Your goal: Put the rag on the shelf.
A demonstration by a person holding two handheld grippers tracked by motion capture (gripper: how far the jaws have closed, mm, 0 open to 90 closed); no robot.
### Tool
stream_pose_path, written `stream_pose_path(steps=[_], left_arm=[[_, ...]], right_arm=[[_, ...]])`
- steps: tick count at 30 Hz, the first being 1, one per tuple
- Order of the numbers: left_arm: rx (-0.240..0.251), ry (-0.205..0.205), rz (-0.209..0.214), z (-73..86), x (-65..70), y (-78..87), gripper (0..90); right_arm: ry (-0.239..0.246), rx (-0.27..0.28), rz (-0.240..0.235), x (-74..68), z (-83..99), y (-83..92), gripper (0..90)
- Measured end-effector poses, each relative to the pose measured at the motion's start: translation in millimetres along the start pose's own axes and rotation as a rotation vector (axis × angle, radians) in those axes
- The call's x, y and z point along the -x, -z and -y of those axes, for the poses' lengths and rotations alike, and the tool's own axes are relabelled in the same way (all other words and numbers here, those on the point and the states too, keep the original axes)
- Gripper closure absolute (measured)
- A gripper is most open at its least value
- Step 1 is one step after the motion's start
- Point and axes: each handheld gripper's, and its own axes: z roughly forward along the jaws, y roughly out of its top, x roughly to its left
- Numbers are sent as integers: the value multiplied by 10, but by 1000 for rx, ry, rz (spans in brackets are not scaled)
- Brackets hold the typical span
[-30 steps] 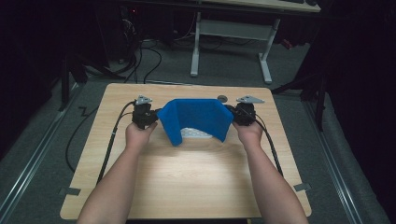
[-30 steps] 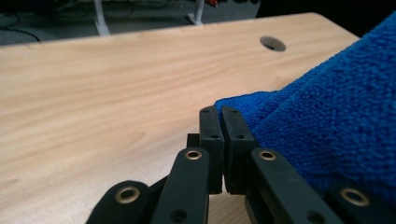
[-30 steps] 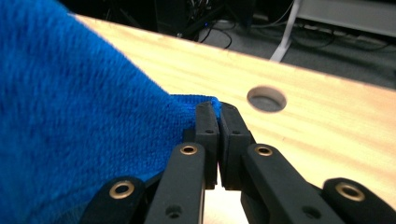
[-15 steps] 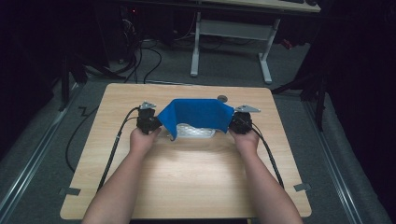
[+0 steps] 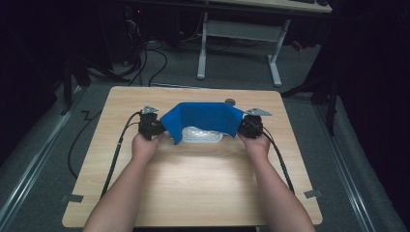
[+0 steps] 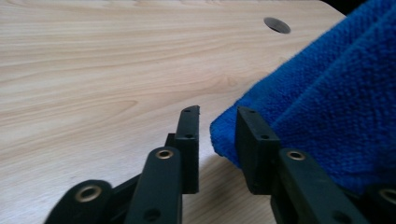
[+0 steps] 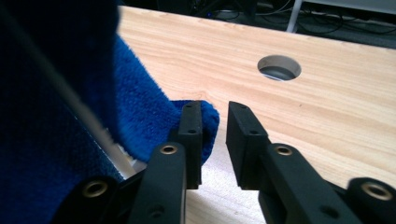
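Observation:
A blue towel (image 5: 205, 118) arches up over the far half of the wooden table (image 5: 193, 183), stretched between my two grippers, with something white (image 5: 200, 134) lying under it. My left gripper (image 5: 163, 127) is at the towel's left end. In the left gripper view, the left gripper (image 6: 217, 112) is open, and a towel (image 6: 327, 107) corner lies against one jaw, clear of the other. My right gripper (image 5: 241, 127) is at the right end. In the right gripper view, the right gripper (image 7: 215, 106) is open too, with a towel (image 7: 140, 116) corner poking into the gap.
A round cable hole (image 5: 230, 102) sits in the table just behind the towel, also seen as the hole (image 6: 277, 24) and the hole (image 7: 279, 67). Black cables (image 5: 118, 150) trail back from both grippers. A white desk frame (image 5: 239, 43) stands on the floor beyond the table.
Both grippers have come down and slightly toward the person, lowering the towel. It now stands lower and wider over the white thing.

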Motion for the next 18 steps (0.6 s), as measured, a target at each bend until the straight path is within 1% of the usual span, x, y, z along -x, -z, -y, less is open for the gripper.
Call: stream_pose_path(steps=[1,2,3,4,5,8,9,12,13,14,15,16,18], left_arm=[[13,8,-10,-16,-26,43,668],[13,8,-10,-16,-26,43,660],[23,12,-21,-36,-47,82,652],[23,12,-21,-36,-47,82,642],[35,17,-28,-59,-66,126,632],[49,19,-36,-83,-81,171,621],[59,15,-47,-104,-97,216,605],[65,12,-57,-124,-112,262,599],[70,5,-68,-143,-124,308,586],[70,5,-68,-143,-124,308,582],[78,3,-79,-159,-133,348,576],[78,3,-79,-159,-133,348,565],[83,1,-93,-177,-143,390,558]], right_arm=[[1,7,5,14,-20,15,718],[1,7,5,14,-20,15,718],[-8,6,5,30,-43,28,687],[-8,6,5,30,-43,28,687],[-9,8,8,49,-73,42,663],[-14,18,10,64,-108,70,650],[-9,26,12,74,-144,102,633],[-6,33,19,78,-175,134,620],[6,43,28,90,-198,162,606],[6,43,28,90,-198,162,606],[7,45,35,102,-213,193,599],[7,45,37,108,-219,207,599],[14,45,41,118,-225,220,592]])
